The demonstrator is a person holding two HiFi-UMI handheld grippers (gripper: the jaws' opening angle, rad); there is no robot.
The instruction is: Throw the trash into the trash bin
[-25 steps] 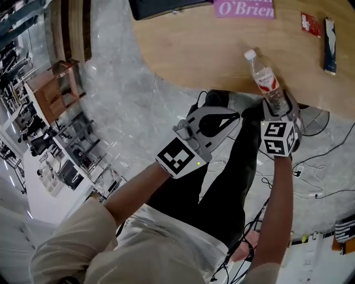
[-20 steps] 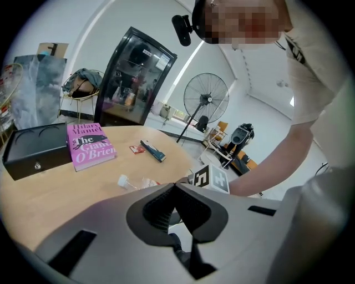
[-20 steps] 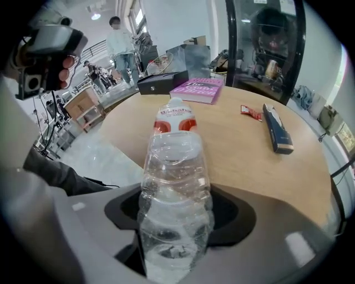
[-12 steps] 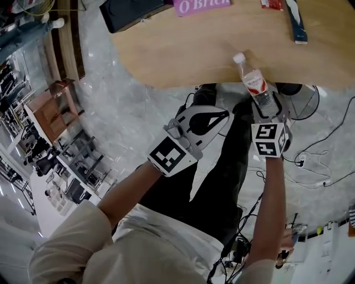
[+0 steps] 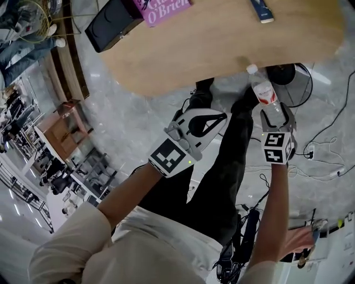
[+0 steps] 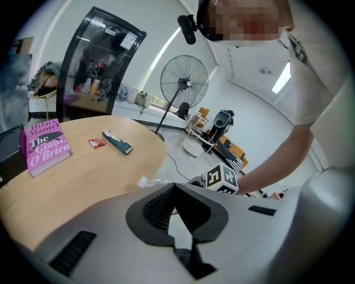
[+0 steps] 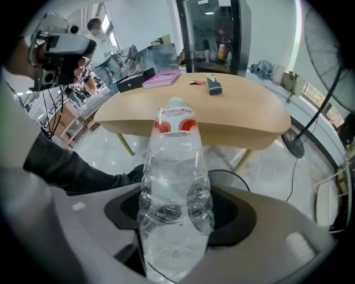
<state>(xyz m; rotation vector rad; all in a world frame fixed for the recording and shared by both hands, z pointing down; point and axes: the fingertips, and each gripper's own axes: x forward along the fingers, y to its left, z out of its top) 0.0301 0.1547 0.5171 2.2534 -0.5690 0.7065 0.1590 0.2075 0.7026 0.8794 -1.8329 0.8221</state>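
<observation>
Grey polished floor (image 5: 133, 116) fills the head view beneath a pale wooden oval worktop (image 5: 222, 50), whose far side runs off the top edge. The left gripper (image 5: 222, 116) hangs over the person's dark trousers (image 5: 222, 183), its jaws together at the tips with nothing between them. The right gripper (image 5: 275, 111) is clamped round the lower body of a clear plastic bottle with a red label (image 5: 264, 91), held above the floor just off the worktop's near edge; the bottle's base is hidden among the jaws. On the worktop lie a pink book (image 5: 161, 10) and a slim blue pack (image 5: 260, 11), both cut off in the head view, and a small red packet (image 6: 97, 143) whose print is too small to read.
</observation>
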